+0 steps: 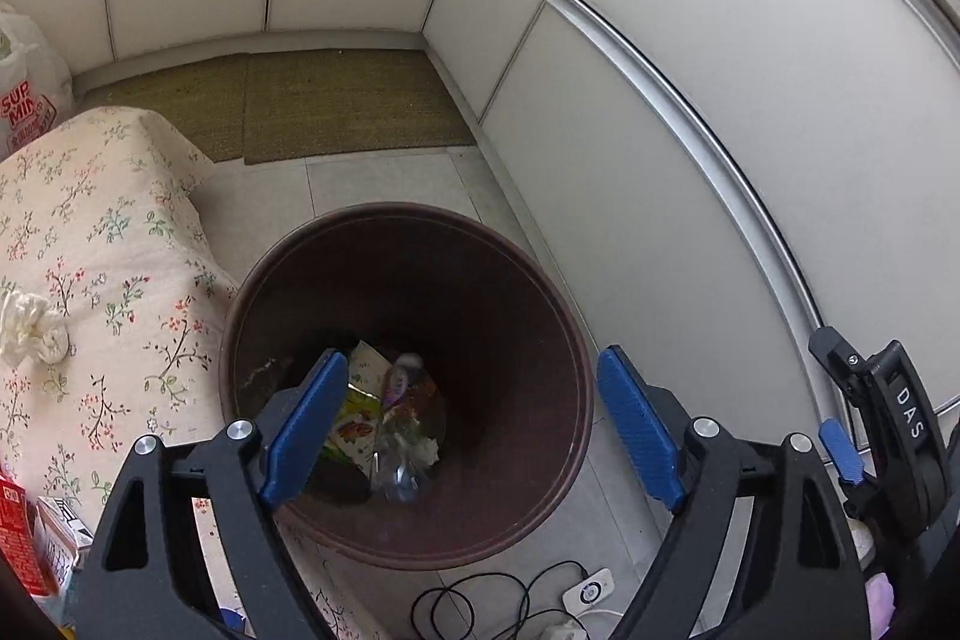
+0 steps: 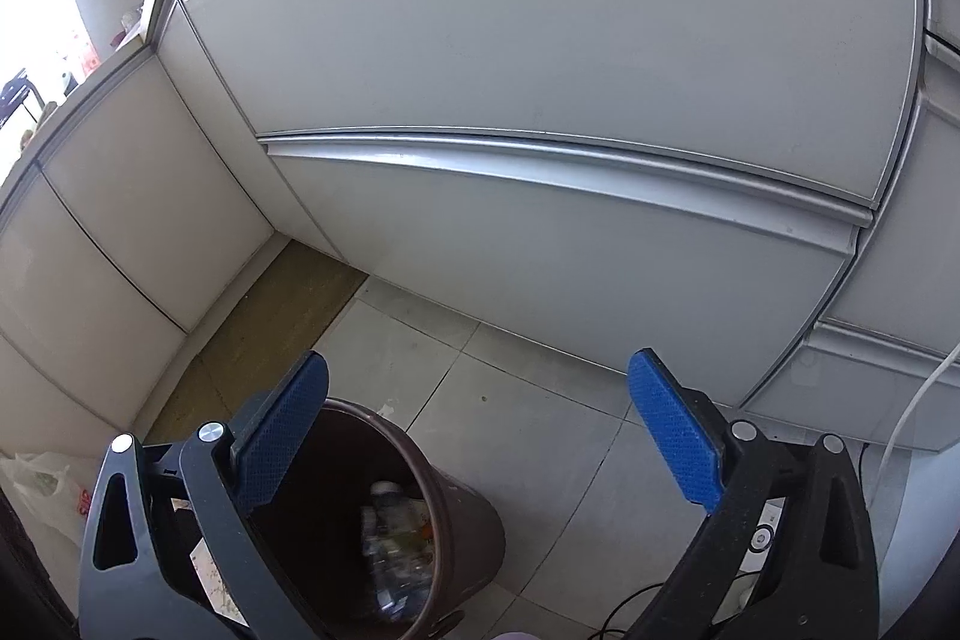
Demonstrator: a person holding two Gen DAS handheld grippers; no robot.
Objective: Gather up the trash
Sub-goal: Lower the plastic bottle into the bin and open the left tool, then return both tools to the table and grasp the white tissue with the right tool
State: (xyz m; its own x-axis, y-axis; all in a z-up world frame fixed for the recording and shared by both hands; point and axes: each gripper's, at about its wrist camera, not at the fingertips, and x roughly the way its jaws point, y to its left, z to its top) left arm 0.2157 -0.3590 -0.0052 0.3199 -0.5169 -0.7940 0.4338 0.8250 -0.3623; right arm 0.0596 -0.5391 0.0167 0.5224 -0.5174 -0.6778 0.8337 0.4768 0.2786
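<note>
A dark brown round trash bin (image 1: 540, 316) stands on the tiled floor, seen from above in the left wrist view. Wrappers and a clear plastic bottle (image 1: 399, 472) lie at its bottom. My left gripper (image 1: 474, 400) is open and empty, held right over the bin's mouth. The bin also shows in the right wrist view (image 2: 468, 514), low and left of centre. My right gripper (image 2: 480, 406) is open and empty, above the floor just beyond the bin. A crumpled white tissue (image 1: 33, 328) lies on the floral-clothed table (image 1: 120, 220) at the left.
White cabinet doors (image 1: 690, 112) close in the back and right. A woven mat (image 1: 336, 100) lies on the floor behind the bin. A white plastic bag (image 1: 27, 88) and red cartons (image 1: 21, 538) sit on the table. Black cables and a white charger (image 1: 591, 589) lie on the floor.
</note>
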